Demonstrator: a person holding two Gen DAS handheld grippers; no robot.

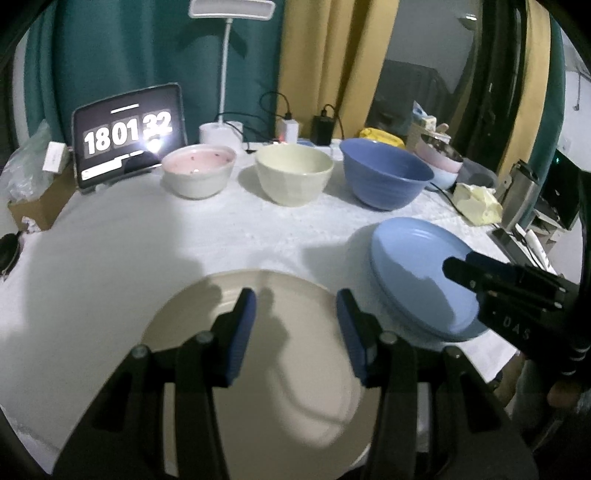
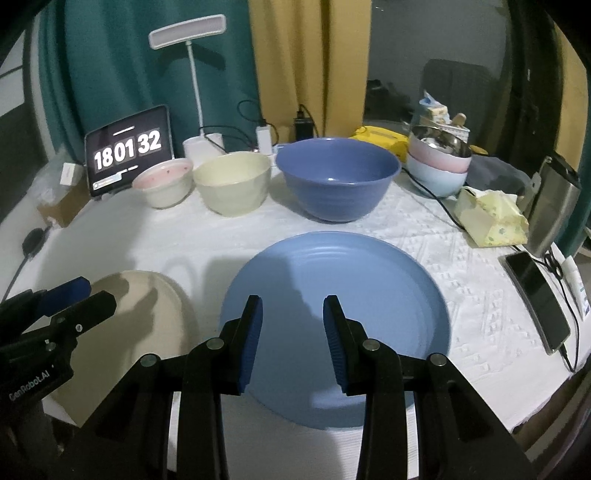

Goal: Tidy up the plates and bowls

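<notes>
A cream plate (image 1: 295, 369) lies at the table's front, under my open, empty left gripper (image 1: 295, 299); it also shows in the right wrist view (image 2: 147, 325). A blue plate (image 2: 332, 295) lies to its right, under my open, empty right gripper (image 2: 293, 304); it also shows in the left wrist view (image 1: 417, 273). At the back stand three bowls in a row: pink-lined white (image 2: 164, 181), cream (image 2: 232, 184) and dark blue (image 2: 338, 177). Each gripper hovers just above its plate; I cannot tell if either touches it.
A tablet clock (image 2: 127, 147), lamp (image 2: 186, 31), chargers and cables line the back. Stacked pink and pale-blue bowls (image 2: 437, 166), a yellow tissue pack (image 2: 487, 216), a steel flask (image 2: 554, 206) and a phone (image 2: 537, 299) crowd the right edge. A white cloth (image 2: 461, 258) covers the table.
</notes>
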